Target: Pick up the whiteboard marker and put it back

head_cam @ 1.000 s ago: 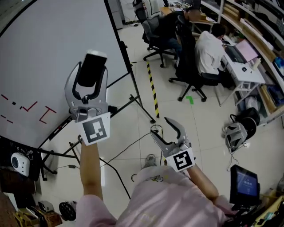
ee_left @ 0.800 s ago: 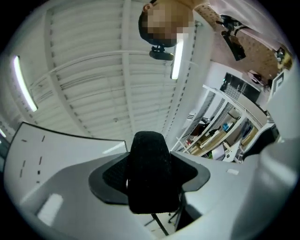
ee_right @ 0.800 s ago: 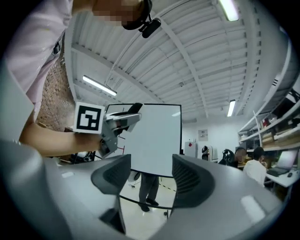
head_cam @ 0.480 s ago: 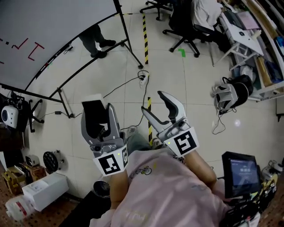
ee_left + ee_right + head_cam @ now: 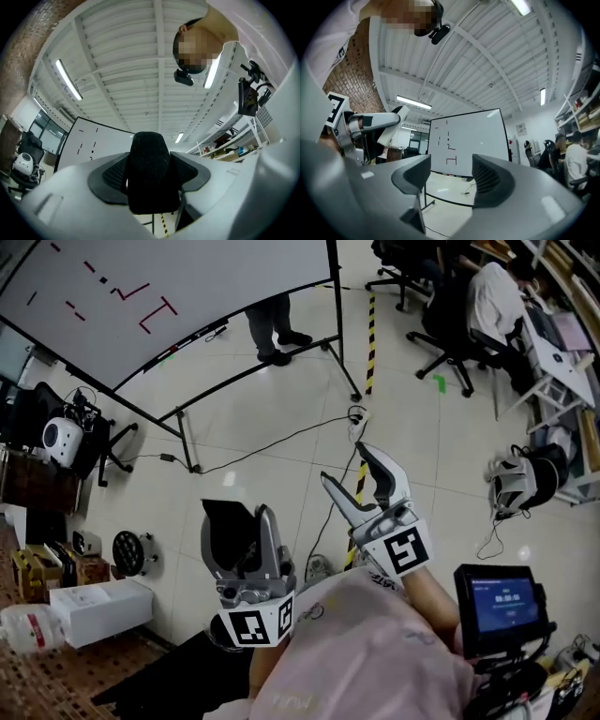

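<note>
My left gripper (image 5: pixel 239 521) is clamped on a black rectangular block (image 5: pixel 150 178) with a fine woven texture. The right gripper (image 5: pixel 349 465) has its jaws apart and empty. I can't pick out the marker. The flat white whiteboard (image 5: pixel 187 277) stands well apart.

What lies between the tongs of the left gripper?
A black block fills the gap; the left gripper is closed on it. The left gripper view shows it best, the head view as well.
</note>
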A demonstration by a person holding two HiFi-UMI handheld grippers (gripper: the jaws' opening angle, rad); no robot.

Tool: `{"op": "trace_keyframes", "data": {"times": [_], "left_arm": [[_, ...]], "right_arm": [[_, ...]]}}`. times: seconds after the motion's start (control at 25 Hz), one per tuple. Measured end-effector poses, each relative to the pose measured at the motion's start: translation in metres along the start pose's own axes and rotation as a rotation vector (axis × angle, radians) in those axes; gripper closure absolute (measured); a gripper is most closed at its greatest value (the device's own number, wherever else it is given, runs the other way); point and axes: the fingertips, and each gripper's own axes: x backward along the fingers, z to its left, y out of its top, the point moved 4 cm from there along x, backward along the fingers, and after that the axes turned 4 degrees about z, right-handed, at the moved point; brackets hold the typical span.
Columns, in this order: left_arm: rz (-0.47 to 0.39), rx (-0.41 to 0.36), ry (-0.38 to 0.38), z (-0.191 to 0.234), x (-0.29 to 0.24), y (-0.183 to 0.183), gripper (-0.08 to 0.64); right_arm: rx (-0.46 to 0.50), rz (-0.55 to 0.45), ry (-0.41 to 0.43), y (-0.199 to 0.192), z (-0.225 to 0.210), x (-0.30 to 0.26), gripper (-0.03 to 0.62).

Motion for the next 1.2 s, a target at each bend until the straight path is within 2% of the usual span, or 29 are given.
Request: {"op": "trace_keyframes", "data": {"times": [0.16, 0.44, 0.72, 0.92, 1.2], "left_arm": [[-0.050, 0.011, -0.015, 0.014, 0.005, 0.021, 0.287], [-0.070, 0.007, -0.065, 0.014, 0.015, 0.032, 0.287], [-0.035, -0.018, -0.084, 0.000, 0.023, 0.033, 0.293], [-0.112, 0.048, -0.143, -0.011, 0.034, 0.046, 0.290], [-0.092, 0.044, -0.117, -0.023, 0.034, 0.043, 0.288]], "right_arm": [[0.002, -0.015, 0.018, 0.007, 0.016, -0.010, 0.321], [0.016, -0.039, 0.006, 0.015, 0.027, -0.011, 0.321], [0.022, -0.046, 0.019, 0.021, 0.039, 0.006, 0.321], [-0.006, -0.048, 0.003, 0.023, 0.035, 0.018, 0.321], [0.015, -0.038, 0.000, 0.024, 0.032, 0.032, 0.321]]}}
